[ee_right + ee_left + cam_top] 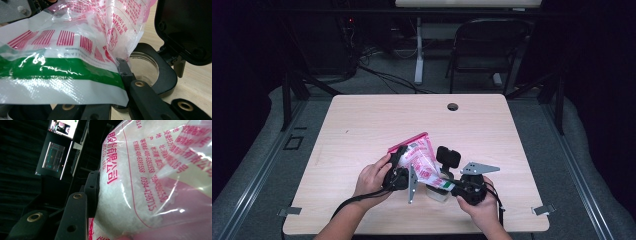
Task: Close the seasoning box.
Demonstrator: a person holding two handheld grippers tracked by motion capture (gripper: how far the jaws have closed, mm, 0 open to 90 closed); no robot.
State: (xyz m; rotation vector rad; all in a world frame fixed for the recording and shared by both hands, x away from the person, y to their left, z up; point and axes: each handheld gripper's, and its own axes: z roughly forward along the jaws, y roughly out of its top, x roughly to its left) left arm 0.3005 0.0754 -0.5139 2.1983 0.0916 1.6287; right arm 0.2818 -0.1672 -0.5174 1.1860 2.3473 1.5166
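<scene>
High view: the person holds a plastic bag [419, 157] between the left gripper [399, 172] and the right gripper [452, 186], above the near middle of the wooden counter [362, 125].
Bag in high view: it is tilted, pink edge far and left, green stripe near and right; a container with black open lid [448, 157] stands just under and beside it.
Left gripper view: the bag [150, 182], with white grains and pink print, fills the right side; one black jaw presses its side, so this gripper holds the bag, partly closed.
Right gripper view: the jaws are closed tight on the bag's [62, 70] green-striped end.
Container in right gripper view: its round opening [145, 67] lies right, behind the bag.
</scene>
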